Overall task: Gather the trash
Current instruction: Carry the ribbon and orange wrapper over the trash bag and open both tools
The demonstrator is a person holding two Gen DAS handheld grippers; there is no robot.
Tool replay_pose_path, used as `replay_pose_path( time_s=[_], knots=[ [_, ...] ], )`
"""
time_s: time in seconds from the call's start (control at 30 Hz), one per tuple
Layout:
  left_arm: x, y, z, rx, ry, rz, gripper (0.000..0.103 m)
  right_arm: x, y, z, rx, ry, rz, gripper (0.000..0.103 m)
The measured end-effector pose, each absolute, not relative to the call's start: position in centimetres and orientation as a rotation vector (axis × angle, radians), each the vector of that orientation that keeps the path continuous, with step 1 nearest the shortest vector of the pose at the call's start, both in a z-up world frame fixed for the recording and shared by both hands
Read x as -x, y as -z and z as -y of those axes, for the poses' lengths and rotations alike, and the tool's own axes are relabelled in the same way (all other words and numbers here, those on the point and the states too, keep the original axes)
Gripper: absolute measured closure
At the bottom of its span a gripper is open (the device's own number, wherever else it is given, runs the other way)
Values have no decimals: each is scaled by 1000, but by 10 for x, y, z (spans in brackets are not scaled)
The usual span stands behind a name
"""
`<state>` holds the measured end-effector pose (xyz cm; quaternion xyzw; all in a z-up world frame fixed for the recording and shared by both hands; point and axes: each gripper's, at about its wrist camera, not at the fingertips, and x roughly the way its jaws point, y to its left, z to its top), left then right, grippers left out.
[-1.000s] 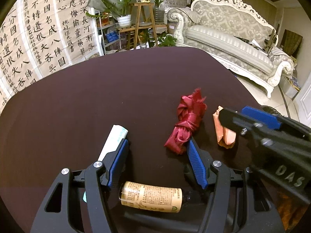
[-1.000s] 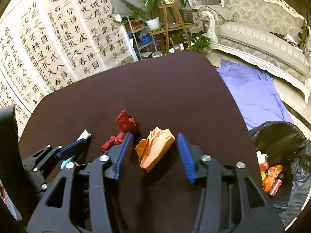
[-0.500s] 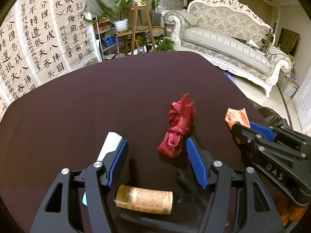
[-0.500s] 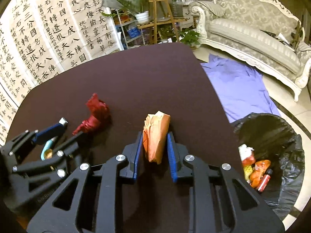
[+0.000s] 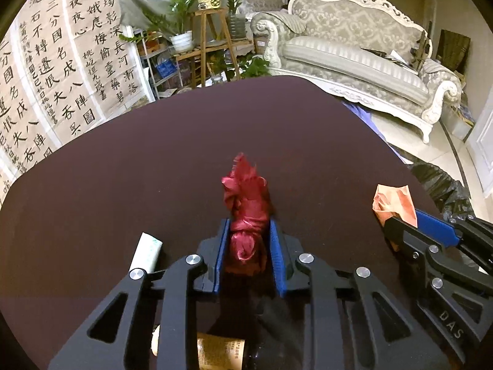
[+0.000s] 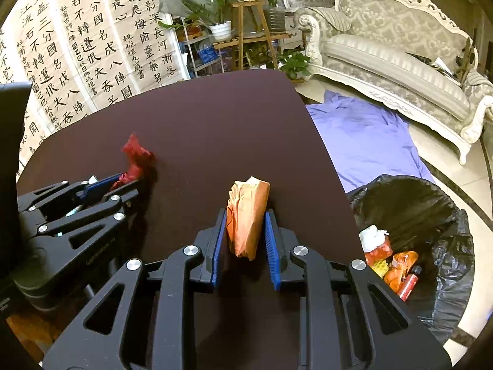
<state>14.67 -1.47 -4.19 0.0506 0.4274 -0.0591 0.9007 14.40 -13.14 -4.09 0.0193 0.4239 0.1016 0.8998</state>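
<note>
Dark brown table (image 5: 154,169) filled most of what we saw, with one pale sofa (image 5: 354,61) and big sheets of black writing (image 5: 55,71) behind it. We counted four bits of trash on or just over the table.

One was a red rag (image 5: 248,212). Our left gripper (image 5: 249,240) had it between its two blue pads (image 5: 222,256). The jaws were closing and the pads pressed on both sides of the rag. The far end of the rag stuck out past the tips.

One was an orange paper wad (image 6: 246,215). Our right gripper (image 6: 245,234) pinched it tight between its pads, near the right edge of the table. We could not tell if the wad touched the table.

One white tube (image 5: 146,251) lay just left of the left gripper. One small bottle (image 5: 220,351) with a tan label lay low down under that gripper, partly hidden.

On the floor to the right stood one black trash bag (image 6: 431,203), wide open. We saw some red, orange and white trash (image 6: 391,262) inside it. One purple cloth (image 6: 363,135) lay flat on the floor between the bag and the sofa.
</note>
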Motion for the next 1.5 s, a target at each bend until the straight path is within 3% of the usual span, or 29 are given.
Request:
replay_pose_path(
  time_s=[0.67, 1.5],
  knots=[
    [-108, -2, 46, -76, 207, -723, 79, -106, 19, 190, -80, -83, -789, 80],
    [-118, 19, 180, -177, 392, -713, 79, -90, 32, 315, -115, 186, -774, 80]
  ],
)
